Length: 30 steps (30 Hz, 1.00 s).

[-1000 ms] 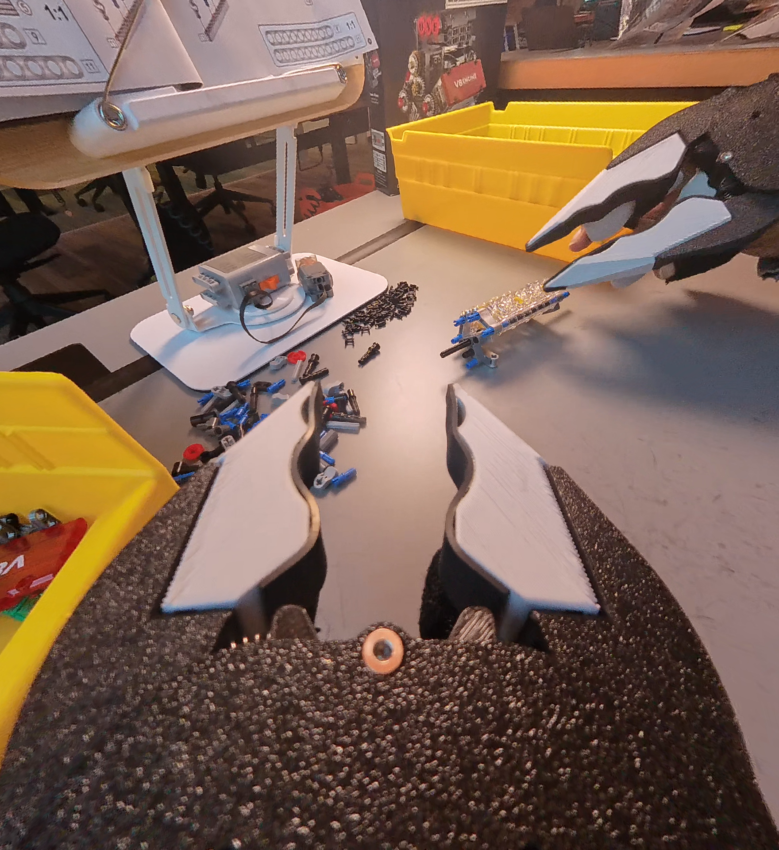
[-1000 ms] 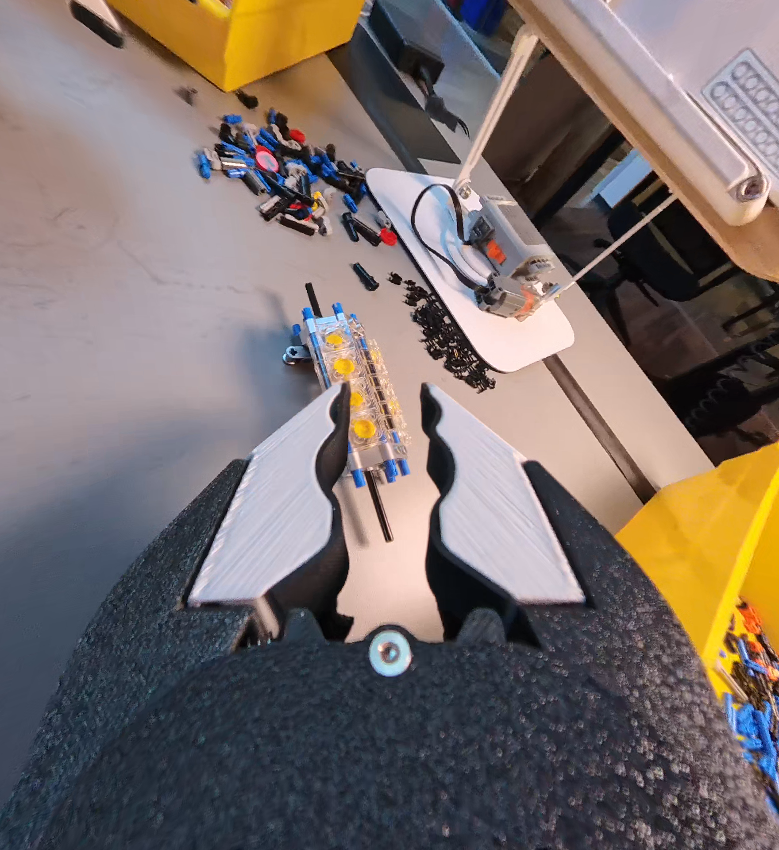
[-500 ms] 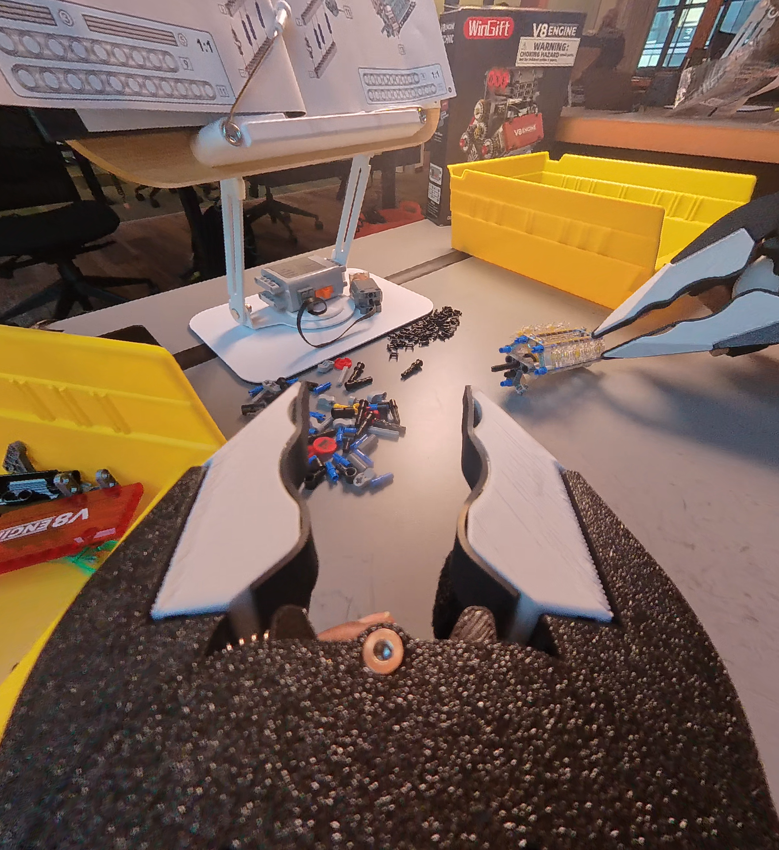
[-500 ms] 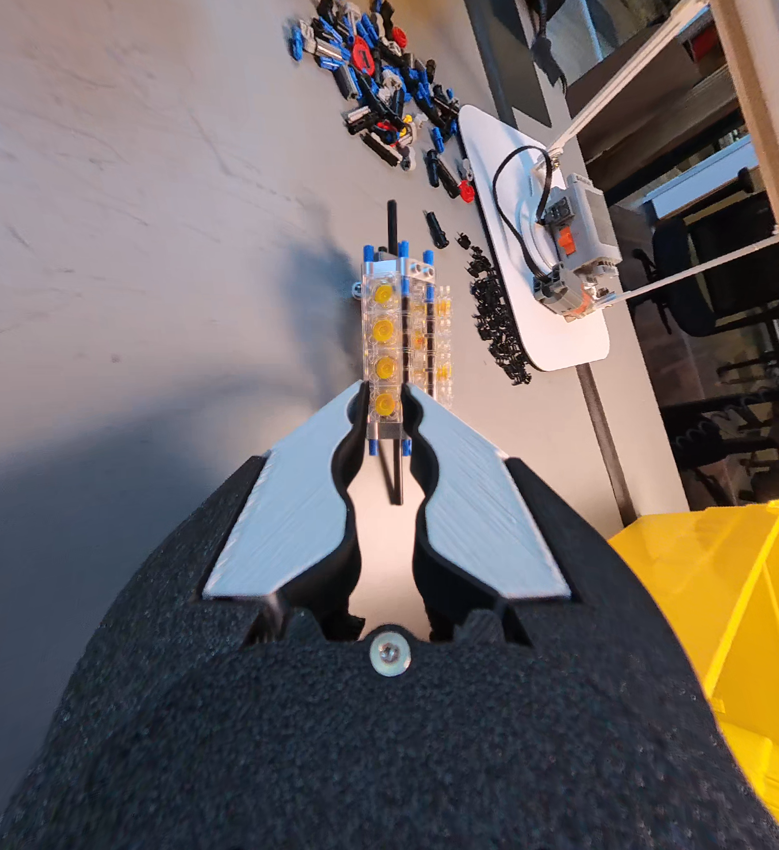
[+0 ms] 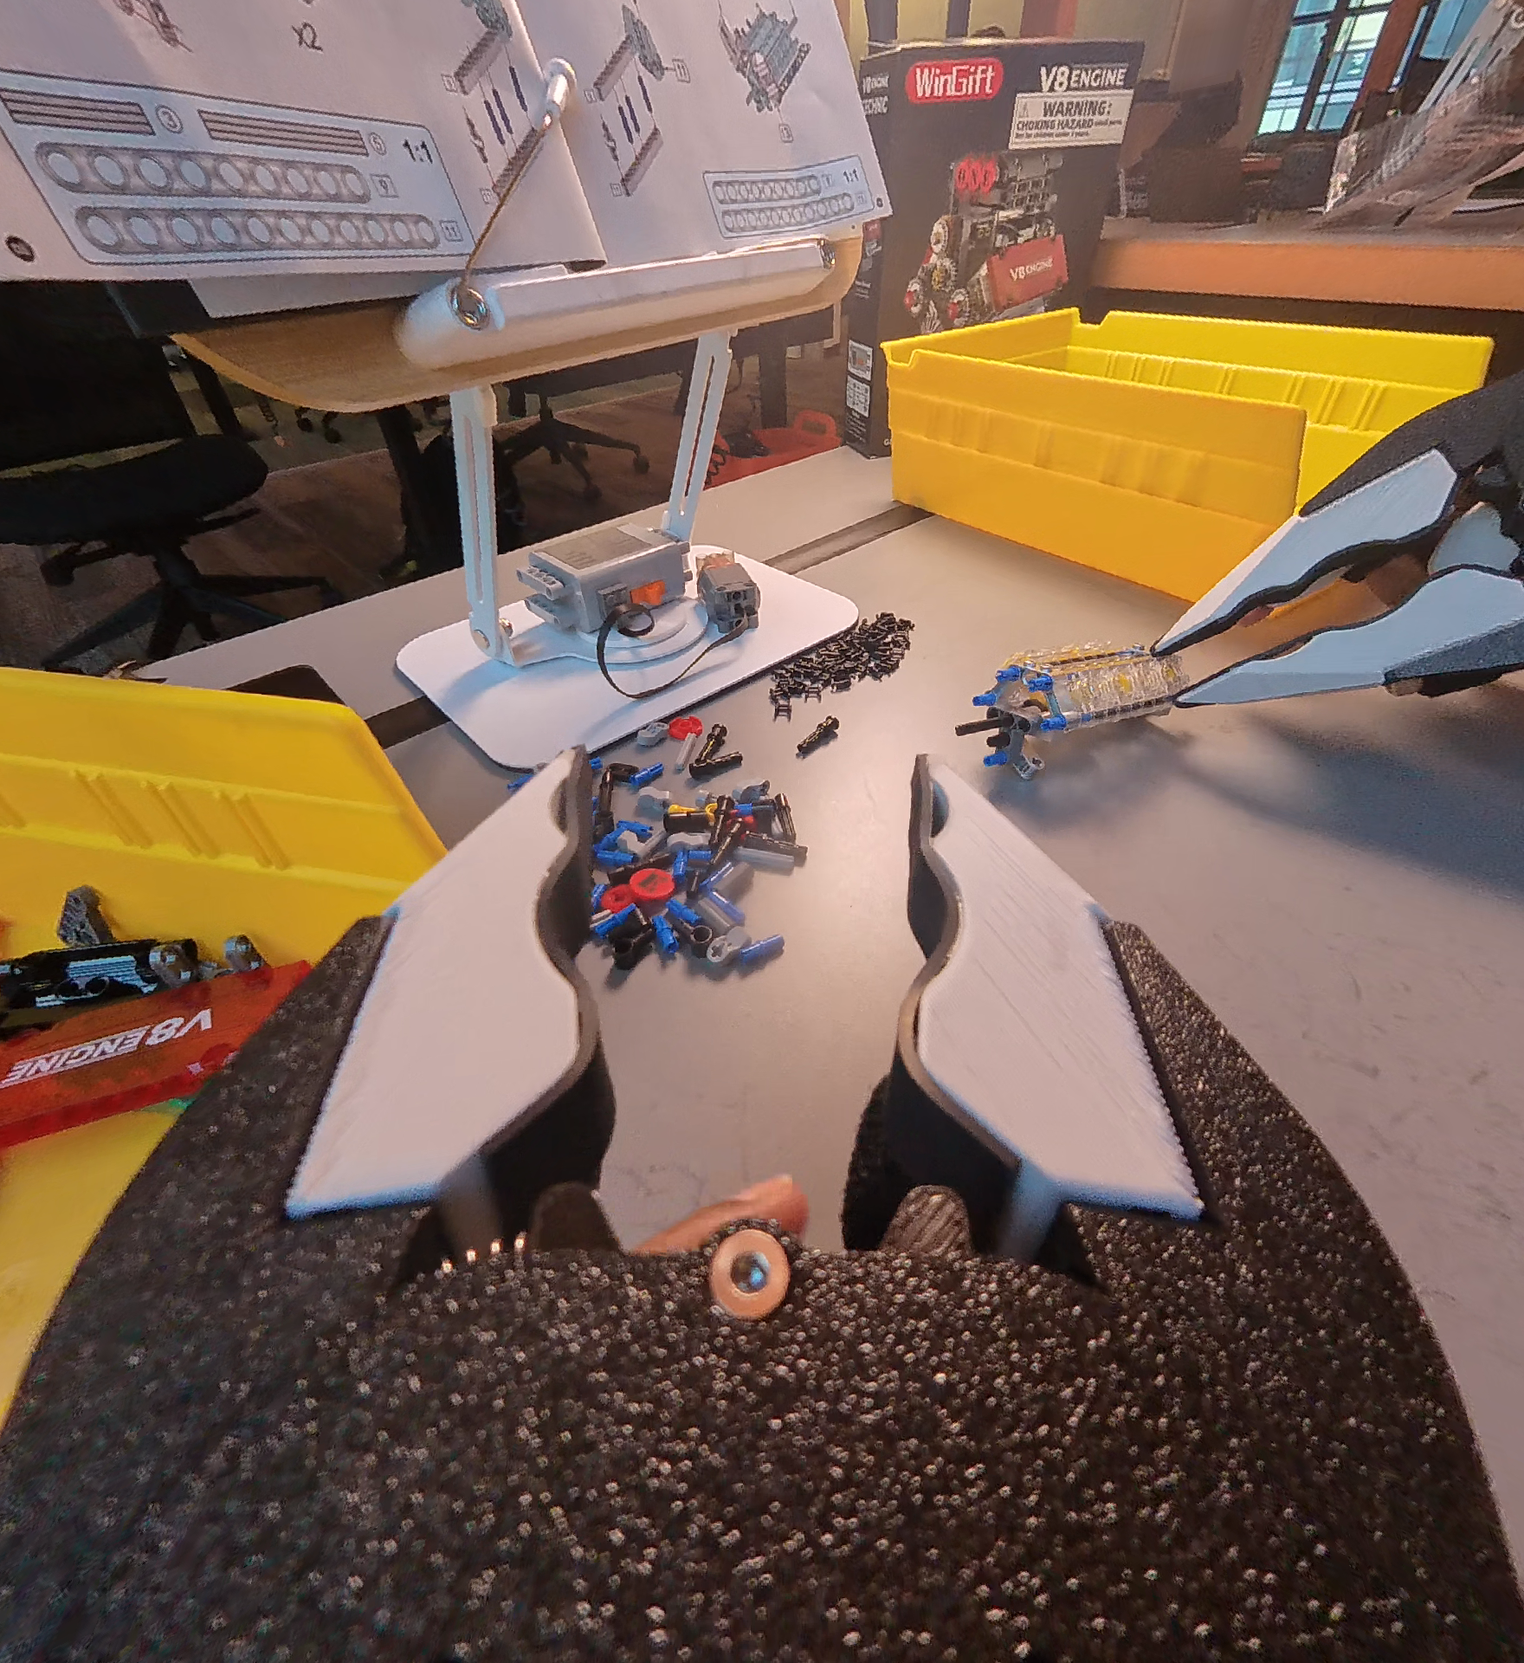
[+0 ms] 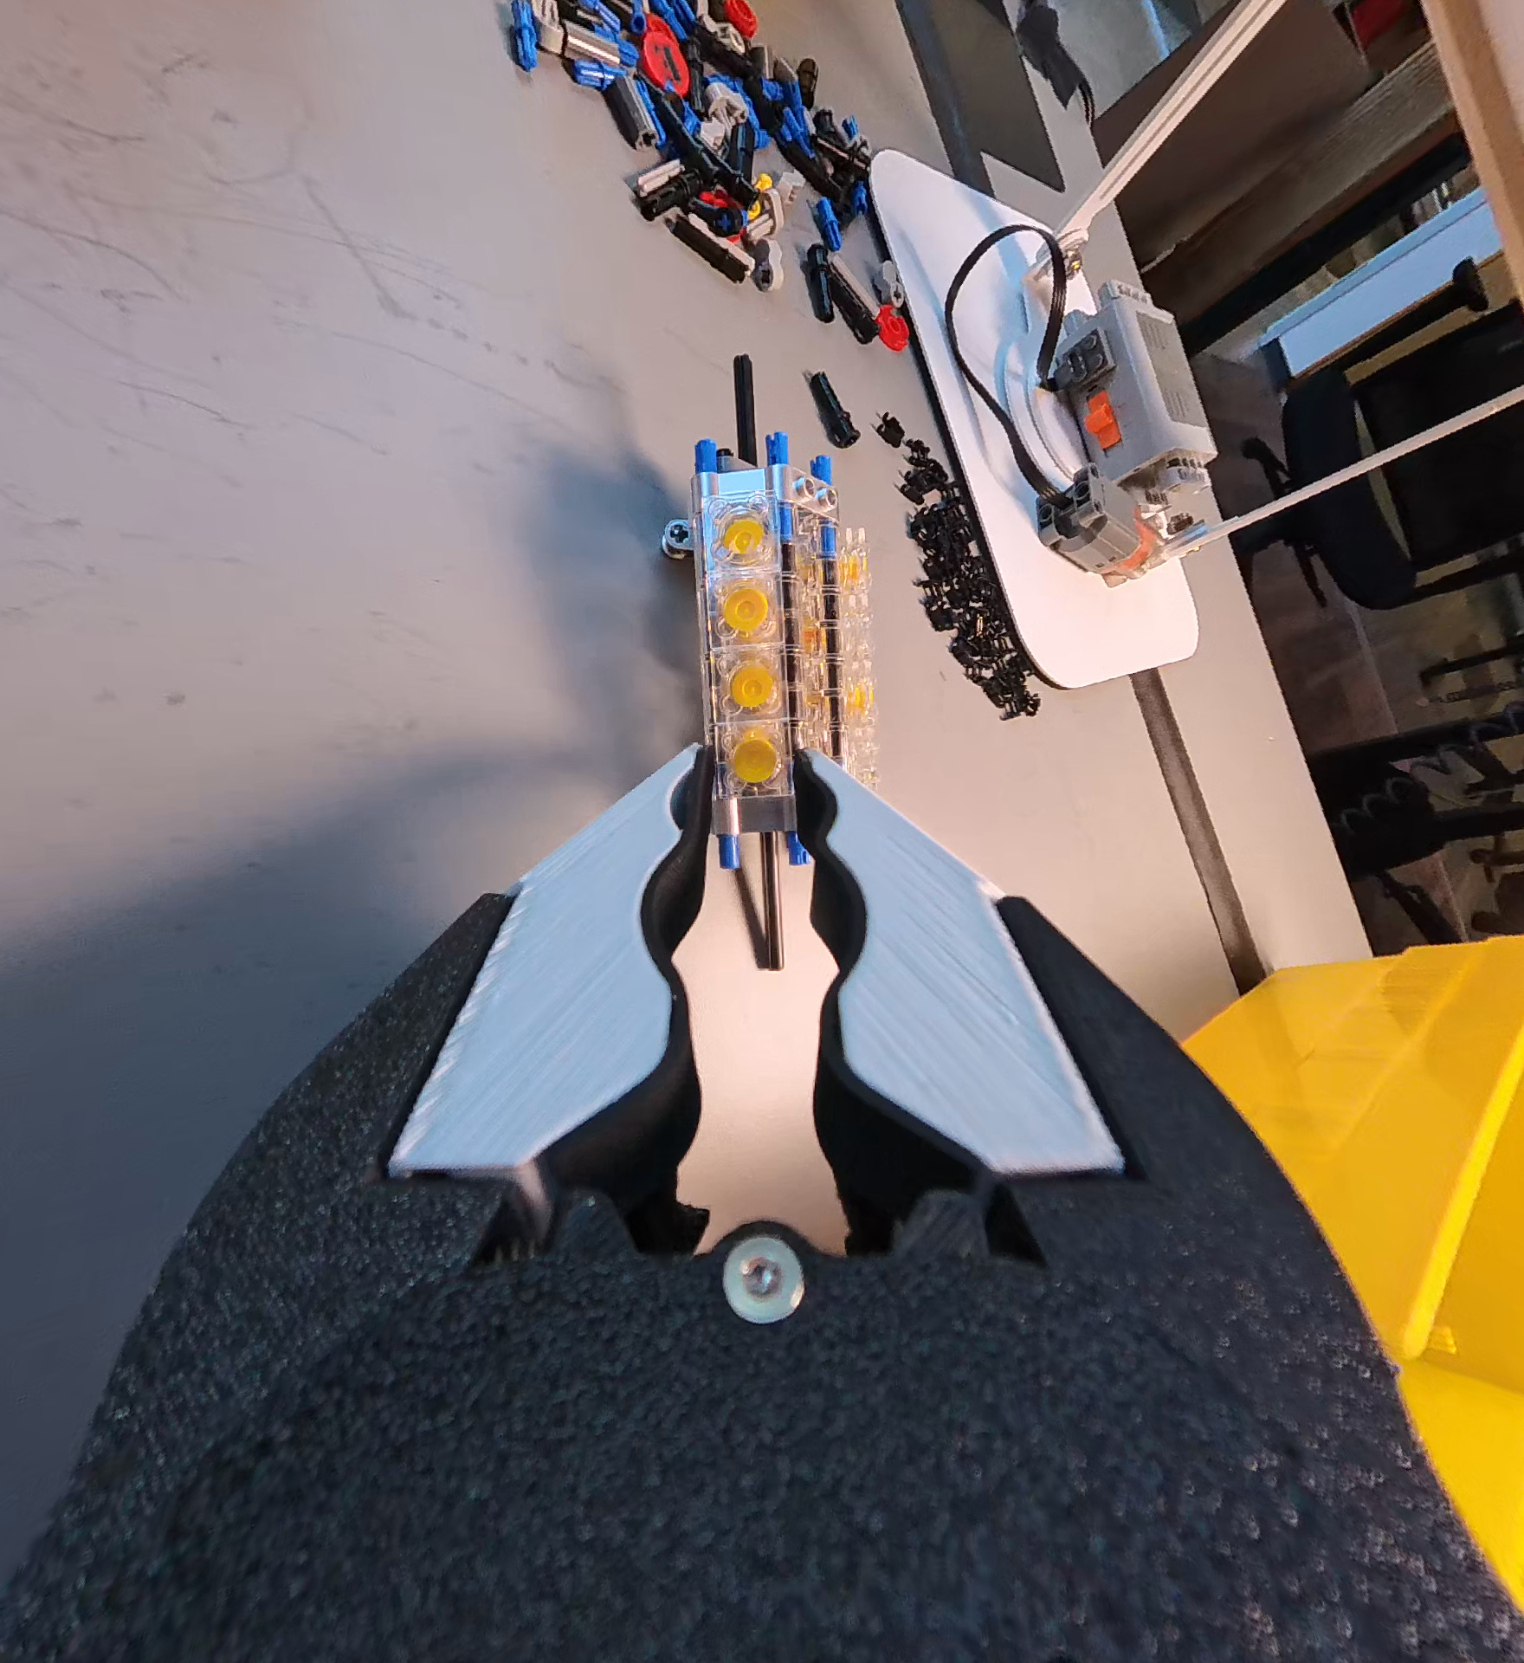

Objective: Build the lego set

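Transparent brick assembly (image 6: 745, 648), yellow-studded, pinched by right gripper (image 6: 751, 778).

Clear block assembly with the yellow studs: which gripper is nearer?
Right. The right gripper is shut on the clear block assembly's near end; the left gripper hangs open, apart from it, over the loose parts pile.

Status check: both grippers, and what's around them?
Right gripper shut on clear block assembly, resting on table. Left gripper open, empty, above loose parts pile. Yellow bin at left.

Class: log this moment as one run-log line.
left gripper: open, above loose pieces | right gripper: shut on clear block assembly | table
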### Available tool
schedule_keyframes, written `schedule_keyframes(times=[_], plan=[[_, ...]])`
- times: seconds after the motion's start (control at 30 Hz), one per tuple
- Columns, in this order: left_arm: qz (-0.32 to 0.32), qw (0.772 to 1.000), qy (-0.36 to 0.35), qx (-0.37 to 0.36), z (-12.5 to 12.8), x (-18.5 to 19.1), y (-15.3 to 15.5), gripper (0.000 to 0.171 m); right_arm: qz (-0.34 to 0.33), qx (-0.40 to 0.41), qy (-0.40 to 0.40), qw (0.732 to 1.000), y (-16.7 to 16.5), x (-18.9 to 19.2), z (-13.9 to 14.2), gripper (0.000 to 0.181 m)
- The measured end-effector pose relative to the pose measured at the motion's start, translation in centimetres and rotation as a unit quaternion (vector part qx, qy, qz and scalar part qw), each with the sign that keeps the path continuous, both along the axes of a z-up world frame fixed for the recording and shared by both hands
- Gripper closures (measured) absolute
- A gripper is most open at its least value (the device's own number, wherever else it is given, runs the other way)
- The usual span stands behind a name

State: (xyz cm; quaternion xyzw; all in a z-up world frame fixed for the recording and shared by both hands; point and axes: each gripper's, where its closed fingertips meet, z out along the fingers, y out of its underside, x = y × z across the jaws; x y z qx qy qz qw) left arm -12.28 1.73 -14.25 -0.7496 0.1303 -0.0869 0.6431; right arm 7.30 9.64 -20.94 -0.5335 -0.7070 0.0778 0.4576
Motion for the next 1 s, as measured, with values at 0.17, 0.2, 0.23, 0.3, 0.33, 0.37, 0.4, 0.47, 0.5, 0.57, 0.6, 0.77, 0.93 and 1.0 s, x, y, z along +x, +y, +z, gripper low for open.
schedule_keyframes(times=[0.17, 0.2, 0.23, 0.3, 0.33, 0.37, 0.4, 0.47, 0.5, 0.57, 0.6, 0.77, 0.93, 1.0], plan=[[-0.001, 1.0, -0.005, 0.01, 0.6, -0.2, -0.3, 0.118, -0.003, -0.009, 0.013, 1.0, 0.0, -0.1, 0.2, 0.165], [-0.002, 1.0, -0.006, 0.002, 0.4, -0.2, -0.3, 0.121, -0.002, -0.016, 0.025, 1.0, -0.1, -0.3, 0.5, 0.164], [-0.003, 1.0, -0.009, -0.003, 0.3, -0.1, -0.3, 0.122, -0.003, -0.026, 0.045, 0.999, -0.2, -0.5, 1.1, 0.161], [-0.005, 1.0, -0.015, -0.01, 0.1, -0.1, -0.3, 0.122, -0.009, -0.043, 0.093, 0.995, -0.1, -0.9, 2.6, 0.152], [-0.004, 1.0, -0.015, -0.011, 0.1, -0.1, -0.3, 0.122, -0.013, -0.046, 0.119, 0.992, -0.1, -1.1, 3.5, 0.146], [-0.002, 1.0, -0.013, -0.011, 0.1, -0.2, -0.3, 0.122, -0.018, -0.046, 0.146, 0.988, 0.1, -1.2, 4.5, 0.141], [0.001, 1.0, -0.01, -0.011, 0.1, -0.2, -0.2, 0.122, -0.022, -0.049, 0.171, 0.984, 0.2, -1.3, 5.4, 0.136], [0.011, 1.0, 0.0, -0.004, 0.7, -0.4, 0.4, 0.122, -0.028, -0.066, 0.217, 0.974, 0.2, -1.6, 6.8, 0.128], [0.02, 1.0, 0.007, 0.003, 1.4, -0.7, 0.9, 0.123, -0.029, -0.077, 0.237, 0.968, 0.1, -1.8, 7.3, 0.125], [0.043, 0.998, 0.027, 0.021, 3.4, -1.5, 2.3, 0.125, -0.03, -0.099, 0.271, 0.957, -0.2, -2.3, 7.9, 0.122], [0.058, 0.997, 0.038, 0.032, 4.6, -2.0, 3.1, 0.128, -0.029, -0.108, 0.282, 0.953, -0.3, -2.5, 8.0, 0.121], [0.143, 0.985, 0.071, 0.063, 9.2, -6.3, 8.0, 0.143, -0.018, -0.119, 0.295, 0.948, -1.3, -3.5, 8.0, 0.12], [0.206, 0.975, 0.077, 0.017, 8.1, -10.4, 12.3, 0.147, -0.01, -0.121, 0.278, 0.953, -1.7, -3.7, 7.3, 0.123], [0.217, 0.973, 0.079, 0.021, 8.0, -11.2, 12.9, 0.155, -0.008, -0.125, 0.278, 0.952, -1.7, -3.6, 7.3, 0.125]])
